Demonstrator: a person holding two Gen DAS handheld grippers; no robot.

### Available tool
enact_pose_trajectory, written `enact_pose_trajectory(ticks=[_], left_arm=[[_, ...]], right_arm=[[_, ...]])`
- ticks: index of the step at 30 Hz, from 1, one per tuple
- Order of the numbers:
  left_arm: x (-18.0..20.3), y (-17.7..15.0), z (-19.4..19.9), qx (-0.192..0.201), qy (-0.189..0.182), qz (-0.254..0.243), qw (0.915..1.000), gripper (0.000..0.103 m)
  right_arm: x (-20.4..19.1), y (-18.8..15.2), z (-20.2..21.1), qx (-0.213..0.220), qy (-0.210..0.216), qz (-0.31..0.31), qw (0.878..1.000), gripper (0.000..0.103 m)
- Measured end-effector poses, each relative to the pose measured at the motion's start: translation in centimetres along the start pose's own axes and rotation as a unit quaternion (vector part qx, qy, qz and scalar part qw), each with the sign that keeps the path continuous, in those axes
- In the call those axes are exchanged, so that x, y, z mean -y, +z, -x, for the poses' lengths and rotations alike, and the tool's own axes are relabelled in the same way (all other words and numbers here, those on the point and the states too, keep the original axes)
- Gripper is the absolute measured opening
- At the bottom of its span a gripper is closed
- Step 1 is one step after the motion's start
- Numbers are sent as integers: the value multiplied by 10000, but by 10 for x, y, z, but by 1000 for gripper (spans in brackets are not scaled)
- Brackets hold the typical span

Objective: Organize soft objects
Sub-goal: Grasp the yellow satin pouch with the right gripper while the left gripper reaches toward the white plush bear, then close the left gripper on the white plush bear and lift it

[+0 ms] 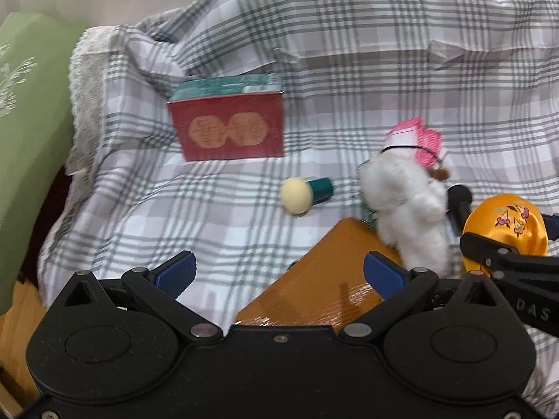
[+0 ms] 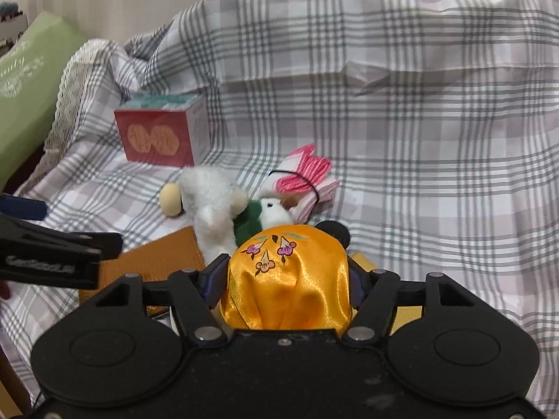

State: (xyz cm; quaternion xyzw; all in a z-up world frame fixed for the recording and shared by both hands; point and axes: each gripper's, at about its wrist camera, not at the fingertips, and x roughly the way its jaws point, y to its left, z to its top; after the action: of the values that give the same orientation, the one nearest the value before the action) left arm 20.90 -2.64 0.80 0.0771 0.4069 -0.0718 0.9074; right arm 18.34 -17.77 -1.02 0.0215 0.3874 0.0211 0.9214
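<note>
Yellow satin pouch (image 2: 286, 279) between right tongs (image 2: 284, 279)

White letters "DAS" on the black arm of the right gripper (image 1: 506, 244) (cut off at the frame edge), pale blurred lettering on the left gripper (image 2: 21, 209) body, illegible, orange emblem on the red box (image 1: 229, 127), unreadable

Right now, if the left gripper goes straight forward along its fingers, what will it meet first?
Probably the yellow sponge puff with the teal handle, lying on the plaid sheet. The open left gripper points near it, with the orange box just below; depth is unclear.
</note>
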Motion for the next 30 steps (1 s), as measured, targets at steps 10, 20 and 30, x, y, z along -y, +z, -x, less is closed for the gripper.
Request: enact_pose_trajectory(ticks=[10, 20, 30], left_arm=[[37, 17, -21, 166, -342, -365, 9986, 99], [53, 31, -55, -162, -906, -253, 9954, 99], [63, 35, -46, 109, -817, -290, 9962, 99]], right_arm=[[16, -9, 32, 234, -45, -157, 9996, 64], [20, -19, 45, 362, 70, -167, 9992, 65], [31, -28, 41, 219, -56, -429, 9988, 65]])
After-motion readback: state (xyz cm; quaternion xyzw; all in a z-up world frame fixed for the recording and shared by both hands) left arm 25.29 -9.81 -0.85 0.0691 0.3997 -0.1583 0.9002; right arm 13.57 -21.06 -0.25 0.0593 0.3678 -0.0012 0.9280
